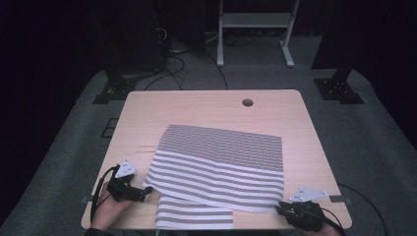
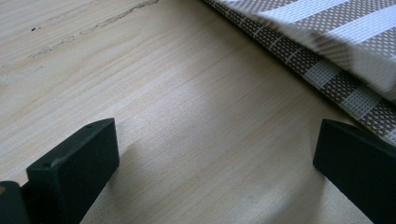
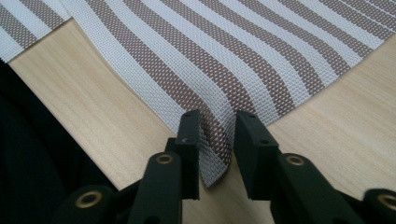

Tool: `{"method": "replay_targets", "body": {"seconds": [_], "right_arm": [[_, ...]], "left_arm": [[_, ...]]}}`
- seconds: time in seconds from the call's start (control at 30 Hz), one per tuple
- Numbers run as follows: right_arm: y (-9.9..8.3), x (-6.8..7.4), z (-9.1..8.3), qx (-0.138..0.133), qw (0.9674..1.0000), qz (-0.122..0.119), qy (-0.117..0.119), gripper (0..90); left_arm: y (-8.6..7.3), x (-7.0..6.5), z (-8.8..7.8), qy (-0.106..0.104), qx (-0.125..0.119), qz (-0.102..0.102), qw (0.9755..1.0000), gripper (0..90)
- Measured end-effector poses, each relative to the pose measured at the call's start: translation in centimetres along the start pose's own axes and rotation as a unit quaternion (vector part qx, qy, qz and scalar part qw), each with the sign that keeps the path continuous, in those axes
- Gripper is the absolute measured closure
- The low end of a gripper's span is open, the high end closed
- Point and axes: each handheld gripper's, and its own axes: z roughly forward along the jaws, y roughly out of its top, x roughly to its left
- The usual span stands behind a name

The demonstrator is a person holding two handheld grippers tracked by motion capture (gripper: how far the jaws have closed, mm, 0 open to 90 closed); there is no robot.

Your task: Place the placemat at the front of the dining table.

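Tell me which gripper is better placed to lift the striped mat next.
Right. The right gripper already has the striped mat corner bunched between its jaws; the left gripper stands open over bare table.

Left gripper (image 1: 129, 189): low at the near left, held in a hand (image 1: 105, 210), fingers (image 2: 74, 163) set wide apart, nothing between them. Right gripper (image 1: 290, 210): low at the near right corner, fingers (image 3: 189, 140) drawn close together, pinching a fold between them.
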Motion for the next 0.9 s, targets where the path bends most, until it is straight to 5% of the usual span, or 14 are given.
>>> {"method": "replay_targets", "body": {"seconds": [0.13, 0.53, 0.9], "right_arm": [[0.4, -0.4, 0.1, 0.003, 1.0, -0.005, -0.008, 85.5], [1.7, -2.7, 0.4, -0.006, 0.9996, 0.002, -0.027, 87.1], [2.2, -3.9, 0.7, -0.006, 0.9994, 0.005, -0.033, 87.1]], "left_arm": [[0.0, 0.0, 0.0, 0.0, 0.0, 0.0, 1.0, 0.0], [0.0, -0.2, -0.6, -0.027, -0.009, -0.003, 0.9996, 0.0], [1.2, -2.9, -2.3, -0.076, -0.042, 0.007, 0.9962, 0.0]]}}
